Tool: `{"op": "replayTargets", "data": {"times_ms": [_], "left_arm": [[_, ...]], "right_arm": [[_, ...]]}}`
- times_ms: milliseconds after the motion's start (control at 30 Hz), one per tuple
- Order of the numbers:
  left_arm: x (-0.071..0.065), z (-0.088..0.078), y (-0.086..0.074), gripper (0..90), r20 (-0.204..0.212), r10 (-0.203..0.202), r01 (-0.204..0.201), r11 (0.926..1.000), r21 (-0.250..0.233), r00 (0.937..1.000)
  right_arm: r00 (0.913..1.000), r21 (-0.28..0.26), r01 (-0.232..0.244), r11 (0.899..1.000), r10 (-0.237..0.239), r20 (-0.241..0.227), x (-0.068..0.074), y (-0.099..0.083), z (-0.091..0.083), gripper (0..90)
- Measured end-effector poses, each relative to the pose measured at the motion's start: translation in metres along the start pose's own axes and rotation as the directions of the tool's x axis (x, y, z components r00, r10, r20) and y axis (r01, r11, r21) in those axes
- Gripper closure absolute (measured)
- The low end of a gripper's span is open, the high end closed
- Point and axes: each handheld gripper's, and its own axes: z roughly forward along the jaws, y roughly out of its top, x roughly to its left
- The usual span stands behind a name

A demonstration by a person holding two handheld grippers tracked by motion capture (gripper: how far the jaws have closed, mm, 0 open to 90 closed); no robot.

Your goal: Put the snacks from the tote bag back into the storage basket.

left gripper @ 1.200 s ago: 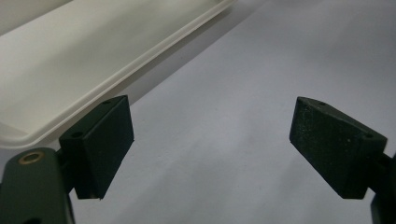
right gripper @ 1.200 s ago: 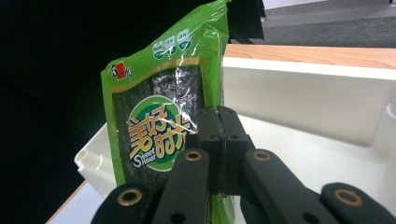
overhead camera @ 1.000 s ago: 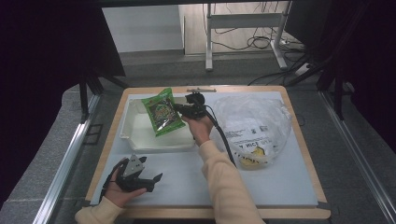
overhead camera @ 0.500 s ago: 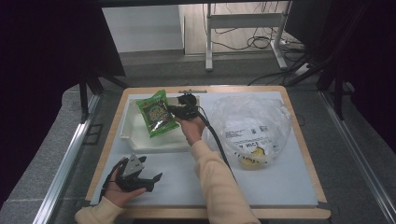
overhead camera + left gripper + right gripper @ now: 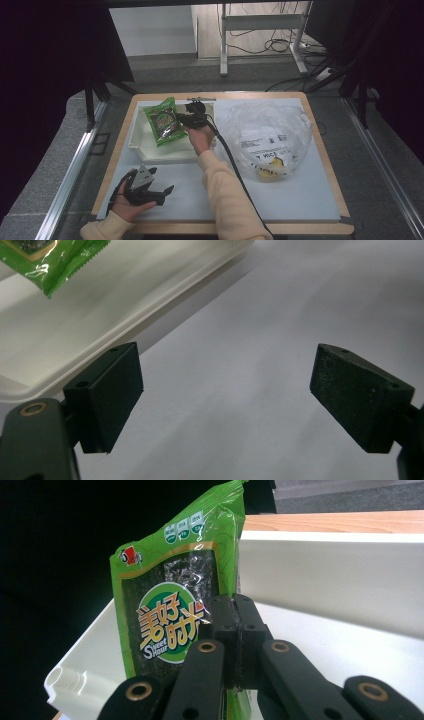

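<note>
Green foil snack packet (image 5: 170, 615), printed with a round label and dark contents: pinched at its edge between the pressed-together jaws of the right gripper (image 5: 186, 119), held upright over the shallow white plastic tray (image 5: 137, 131), whose rim runs just behind and below the gripper. Crumpled clear plastic bag (image 5: 270, 135), with printed paper and something yellow inside: lying well off to the right gripper's far side on the pale tabletop (image 5: 300, 200). Left gripper (image 5: 150, 190): jaws spread wide with nothing between them, resting on the tabletop just beside the tray's near rim.
</note>
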Motion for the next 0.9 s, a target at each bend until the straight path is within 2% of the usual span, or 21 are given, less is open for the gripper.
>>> {"op": "replayTargets", "data": {"times_ms": [267,367,900], "left_arm": [[0.0,0.0,0.0,13.6,0.004,-0.002,0.002,1.0,-0.004,1.0],[0.001,-0.001,0.0,13.6,0.006,-0.003,0.003,1.0,-0.007,1.0],[0.001,-0.001,0.001,13.6,0.009,-0.003,0.003,1.0,-0.009,1.0]], "right_arm": [[0.9994,0.008,-0.01,1.0,0.009,0.032,0.007,-0.003,0.012,89.6],[0.9986,0.01,-0.036,0.999,0.036,0.04,0.009,-0.006,0.019,89.5],[0.9924,0.029,-0.079,0.996,0.076,0.096,0.017,-0.032,0.053,88.7]]}}
